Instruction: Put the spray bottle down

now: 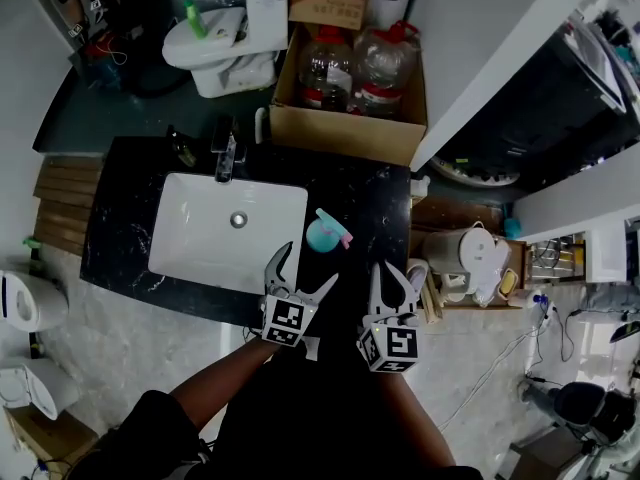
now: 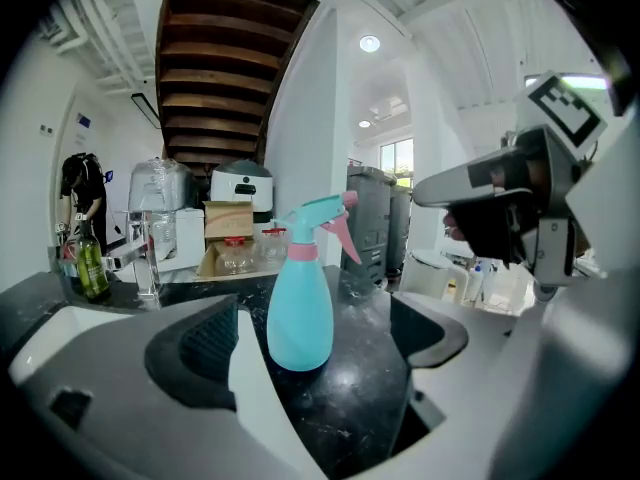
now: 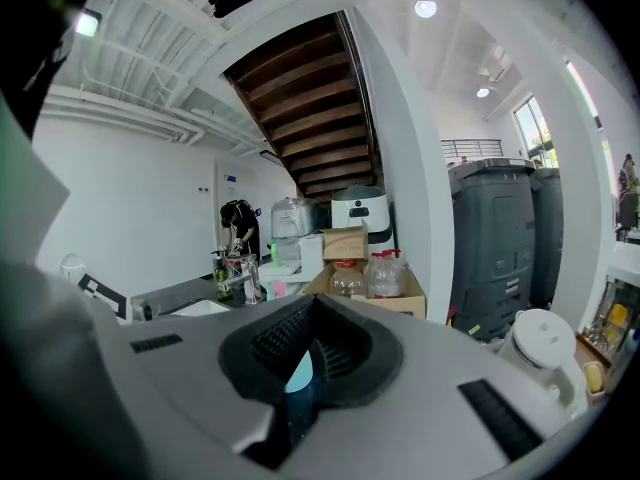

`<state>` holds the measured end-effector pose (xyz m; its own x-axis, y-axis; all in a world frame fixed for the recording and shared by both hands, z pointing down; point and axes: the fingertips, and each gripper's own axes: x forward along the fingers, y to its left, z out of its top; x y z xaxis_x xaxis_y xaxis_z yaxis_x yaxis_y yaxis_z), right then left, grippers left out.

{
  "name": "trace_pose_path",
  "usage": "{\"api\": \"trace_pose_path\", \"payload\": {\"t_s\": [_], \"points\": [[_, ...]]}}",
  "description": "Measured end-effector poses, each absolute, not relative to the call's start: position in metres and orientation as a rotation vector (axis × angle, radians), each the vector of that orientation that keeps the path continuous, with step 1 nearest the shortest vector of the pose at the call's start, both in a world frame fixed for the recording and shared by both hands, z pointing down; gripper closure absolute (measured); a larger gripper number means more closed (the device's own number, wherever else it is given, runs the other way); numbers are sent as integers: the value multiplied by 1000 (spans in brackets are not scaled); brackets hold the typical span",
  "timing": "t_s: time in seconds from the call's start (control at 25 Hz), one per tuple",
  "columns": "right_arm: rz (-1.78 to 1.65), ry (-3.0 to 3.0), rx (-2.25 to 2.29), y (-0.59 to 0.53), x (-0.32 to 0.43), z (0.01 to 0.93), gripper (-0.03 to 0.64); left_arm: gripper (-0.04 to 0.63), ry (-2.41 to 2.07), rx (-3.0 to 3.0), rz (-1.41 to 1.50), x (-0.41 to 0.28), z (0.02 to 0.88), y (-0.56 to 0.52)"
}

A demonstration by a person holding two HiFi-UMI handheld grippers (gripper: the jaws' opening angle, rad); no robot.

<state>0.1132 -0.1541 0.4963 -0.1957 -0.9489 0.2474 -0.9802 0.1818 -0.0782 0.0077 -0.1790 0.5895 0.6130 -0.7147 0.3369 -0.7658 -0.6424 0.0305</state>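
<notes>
A turquoise spray bottle (image 1: 325,234) with a pink collar and trigger stands upright on the black stone counter (image 1: 375,203), just right of the sink. My left gripper (image 1: 308,265) is open at the counter's front edge. In the left gripper view the spray bottle (image 2: 300,308) stands free just ahead of the spread jaws of the left gripper (image 2: 315,316), touching neither pad. My right gripper (image 1: 392,272) hovers to the right of the left one, shut with nothing in it. In its own view a sliver of turquoise shows through the hollow behind the right gripper (image 3: 315,308) tips.
A white sink (image 1: 200,238) with a chrome faucet (image 1: 225,158) fills the counter's left half. Behind the counter sits a cardboard box (image 1: 345,128) holding water jugs, and a toilet (image 1: 225,43) stands further back. A white kettle (image 1: 465,258) is on a shelf to the right.
</notes>
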Motion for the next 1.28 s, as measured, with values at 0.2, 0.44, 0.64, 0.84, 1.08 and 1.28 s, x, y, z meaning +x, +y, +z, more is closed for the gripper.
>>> {"api": "trace_pose_path", "payload": {"t_s": [0.2, 0.44, 0.64, 0.84, 1.08, 1.28], "points": [[304, -2317, 1909, -147, 97, 485, 607, 124, -1252, 2658, 357, -7, 565, -171], [249, -2356, 1908, -135, 75, 466, 607, 126, -1298, 2659, 282, -21, 529, -159], [219, -2384, 1911, -127, 61, 456, 607, 132, -1315, 2673, 188, -29, 497, -154], [195, -2420, 1876, -126, 47, 447, 607, 271, -1311, 2671, 89, -34, 470, -146], [166, -2451, 1864, -127, 36, 439, 607, 503, -1272, 2719, 84, -27, 454, -137], [186, -2472, 1883, -133, 37, 431, 607, 562, -1303, 2697, 55, -26, 442, -143]]}}
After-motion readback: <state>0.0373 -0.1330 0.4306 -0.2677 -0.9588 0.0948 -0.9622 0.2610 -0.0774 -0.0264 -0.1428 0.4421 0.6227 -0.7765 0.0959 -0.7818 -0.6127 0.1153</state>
